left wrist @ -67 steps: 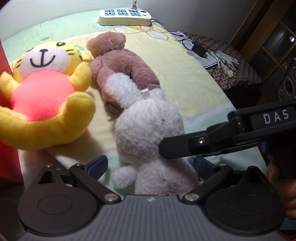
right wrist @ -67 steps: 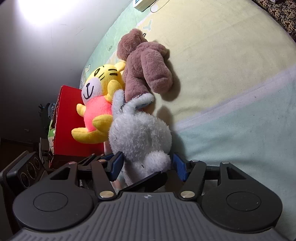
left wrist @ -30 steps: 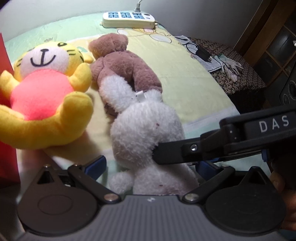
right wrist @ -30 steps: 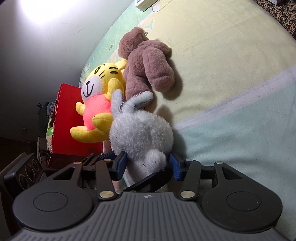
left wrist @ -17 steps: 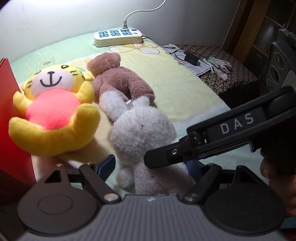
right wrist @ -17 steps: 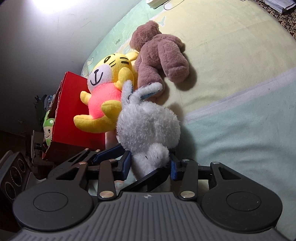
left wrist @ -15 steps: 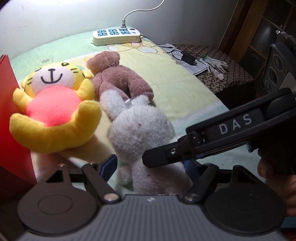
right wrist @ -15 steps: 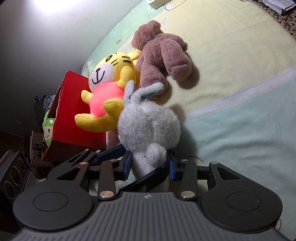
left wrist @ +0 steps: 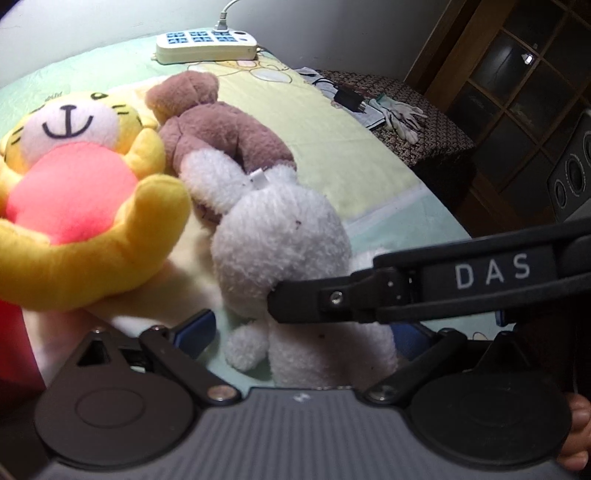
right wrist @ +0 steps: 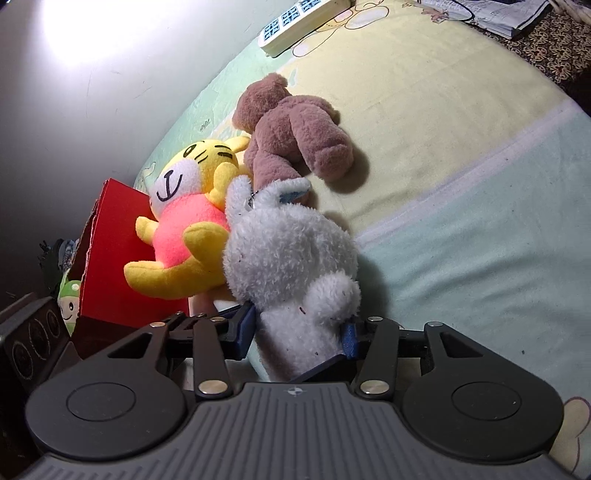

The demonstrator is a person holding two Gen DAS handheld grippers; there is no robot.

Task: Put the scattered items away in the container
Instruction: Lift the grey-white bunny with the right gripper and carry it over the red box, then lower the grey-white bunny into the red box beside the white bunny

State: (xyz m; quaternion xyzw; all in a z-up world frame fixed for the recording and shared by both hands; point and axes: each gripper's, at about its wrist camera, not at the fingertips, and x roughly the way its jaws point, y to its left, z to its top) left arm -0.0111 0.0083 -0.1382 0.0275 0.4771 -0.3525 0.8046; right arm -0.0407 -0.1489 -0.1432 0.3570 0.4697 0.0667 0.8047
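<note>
My right fingers (right wrist: 246,328), easing slightly, now pinch the fluffy white plush rabbit (right wrist: 288,251); left fingers (left wrist: 195,328) reopen around it, ready for the nine-o'clock red cardboard box (right wrist: 114,236).

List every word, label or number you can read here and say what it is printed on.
"DAS": white letters on the black arm of the right hand-held gripper, seen in the left wrist view.
Small dark print on the green bedsheet: too blurred to read.
Papers at the bed's far edge: print too small to read.
</note>
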